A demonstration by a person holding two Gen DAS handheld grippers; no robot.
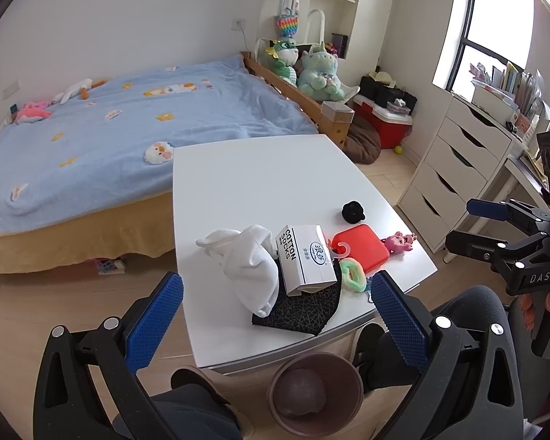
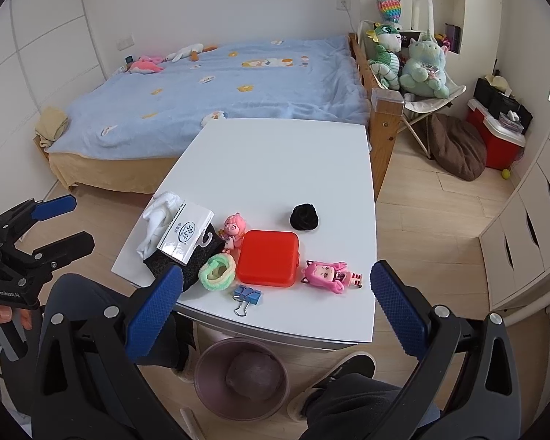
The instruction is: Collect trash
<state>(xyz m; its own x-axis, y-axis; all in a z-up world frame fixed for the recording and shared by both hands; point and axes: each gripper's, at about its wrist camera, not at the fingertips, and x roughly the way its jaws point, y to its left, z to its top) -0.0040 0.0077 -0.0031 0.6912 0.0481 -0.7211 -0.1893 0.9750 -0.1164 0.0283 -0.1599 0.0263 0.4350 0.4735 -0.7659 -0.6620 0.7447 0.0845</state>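
A white table (image 1: 245, 183) (image 2: 275, 161) holds a white "COTTON SOCKS" box (image 1: 306, 256) (image 2: 187, 236), white socks (image 1: 251, 267) (image 2: 157, 220), a black patterned cloth (image 1: 300, 311), a red case (image 1: 359, 247) (image 2: 269, 258), a green-pink hair tie (image 1: 354, 275) (image 2: 217, 272), a black scrunchie (image 1: 352, 212) (image 2: 304, 217), two pink dolls (image 2: 330, 277) (image 2: 233, 231) and a blue binder clip (image 2: 247, 297). A brown bin (image 1: 313, 392) (image 2: 242, 377) stands on the floor below the near edge. My left gripper (image 1: 275, 319) and right gripper (image 2: 275, 311) are open and empty, above the near edge.
A bed with a blue blanket (image 1: 128, 117) (image 2: 238, 77) lies behind the table. White drawers (image 1: 454, 161) (image 2: 531, 227) stand at the right. A red cooler (image 1: 388, 124) and a brown cushion (image 2: 456, 146) sit on the floor. The person's legs (image 2: 348, 396) flank the bin.
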